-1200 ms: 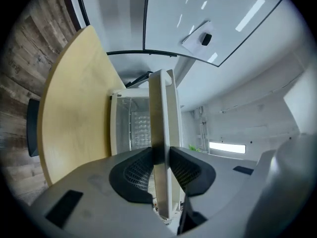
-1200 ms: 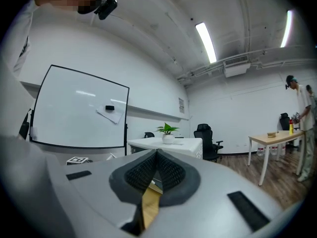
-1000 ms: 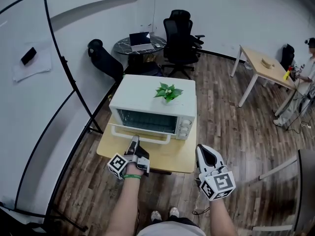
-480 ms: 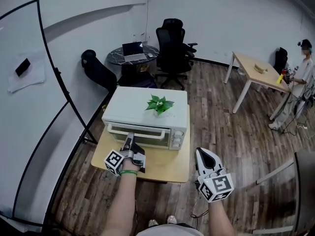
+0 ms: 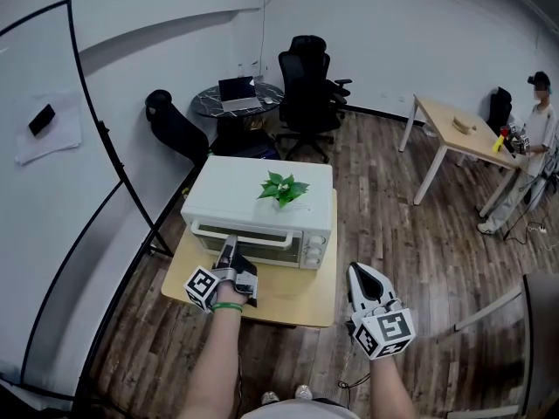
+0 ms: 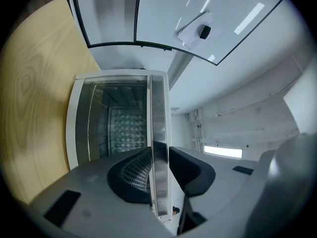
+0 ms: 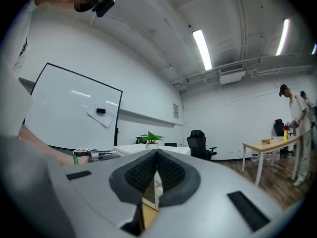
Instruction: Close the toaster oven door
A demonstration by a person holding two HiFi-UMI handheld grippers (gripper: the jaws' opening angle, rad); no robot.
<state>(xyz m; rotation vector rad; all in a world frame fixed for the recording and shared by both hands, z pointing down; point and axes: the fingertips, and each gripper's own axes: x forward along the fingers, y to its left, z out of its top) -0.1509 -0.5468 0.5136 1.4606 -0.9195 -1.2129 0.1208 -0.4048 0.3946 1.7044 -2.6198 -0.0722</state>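
Swung up since a second ago, the toaster oven door (image 5: 262, 232) stands upright on the counter (image 5: 293, 293), my left hand-held gripper (image 5: 229, 246) clamping its handle (image 6: 158, 133) to seat it, right hand-held gripper (image 5: 361, 271) clenched empty.

- Your toaster oven (image 5: 236, 190) is a white, boxy unit. It sits square on a small pale wooden table (image 5: 293, 297), toward the far side, with its front facing you.
- Its door (image 5: 249, 241) stands upright against the front and looks shut. From the head view you cannot tell whether a thin gap remains.
- The door is a glass pane in a white frame. In the left gripper view you see wire racks and a dimpled back wall through the glass.
- The handle (image 6: 158, 128) is 1 shiny metal bar running across the door near its top edge.
- Round knobs (image 5: 314, 249) sit in a column just right of the door.
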